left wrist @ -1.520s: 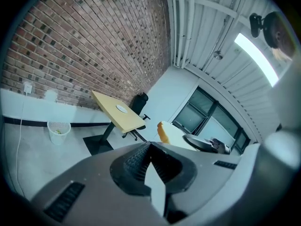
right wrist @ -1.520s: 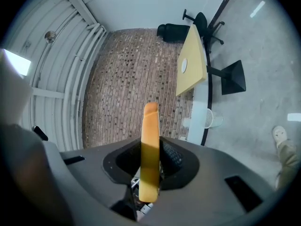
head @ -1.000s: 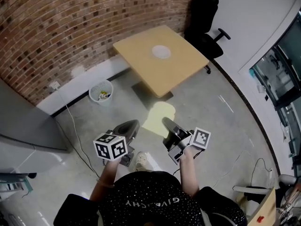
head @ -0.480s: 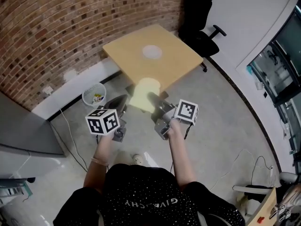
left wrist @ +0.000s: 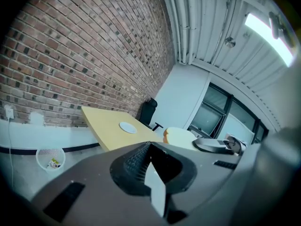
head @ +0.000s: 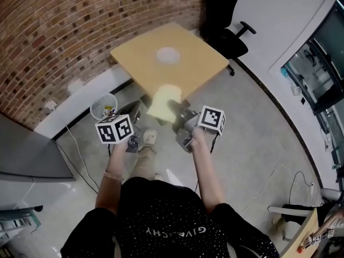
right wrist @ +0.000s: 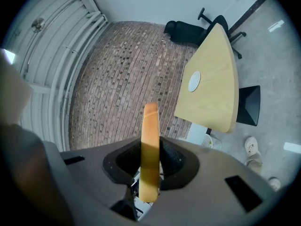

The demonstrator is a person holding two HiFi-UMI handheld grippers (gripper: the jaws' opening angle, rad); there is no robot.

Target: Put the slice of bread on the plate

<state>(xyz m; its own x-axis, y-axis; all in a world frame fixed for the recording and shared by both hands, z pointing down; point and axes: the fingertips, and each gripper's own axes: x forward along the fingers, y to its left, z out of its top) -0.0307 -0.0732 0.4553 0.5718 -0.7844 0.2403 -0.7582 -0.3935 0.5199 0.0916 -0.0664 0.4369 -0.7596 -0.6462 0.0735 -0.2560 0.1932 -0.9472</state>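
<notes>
Head view looks down on a person holding the two grippers out, short of the table (head: 199, 63). The left gripper (head: 133, 112) is on the near-left side of the table. Its jaws look shut together with nothing in them.

The right gripper (head: 173, 107) is by the near edge of the table, and its jaws are clamped on the slice of bread (head: 163, 102). Right gripper view shows the bread thin side on, right in the middle between the two jaws. The jaws pinch one end of it, and most of the slice pokes out past the tips toward the table. The brown crust shows at the far tip.

I think the bread is very light, soft and bendy. A hard squeeze would squash it or tear a bit off, and a loose hold could let it droop or slip. The firmer part near the crust seems the best place to hold it, with a gentle pinch.

A white plate (head: 167, 54) lies in the middle of the table, well apart from the bread, and it is empty. A white mesh waste bin (head: 104, 105) stands on the floor by the left side of the table. A black office chair (head: 220, 15) is past the far right corner, and a brick wall (head: 64, 31) runs behind the table.
</notes>
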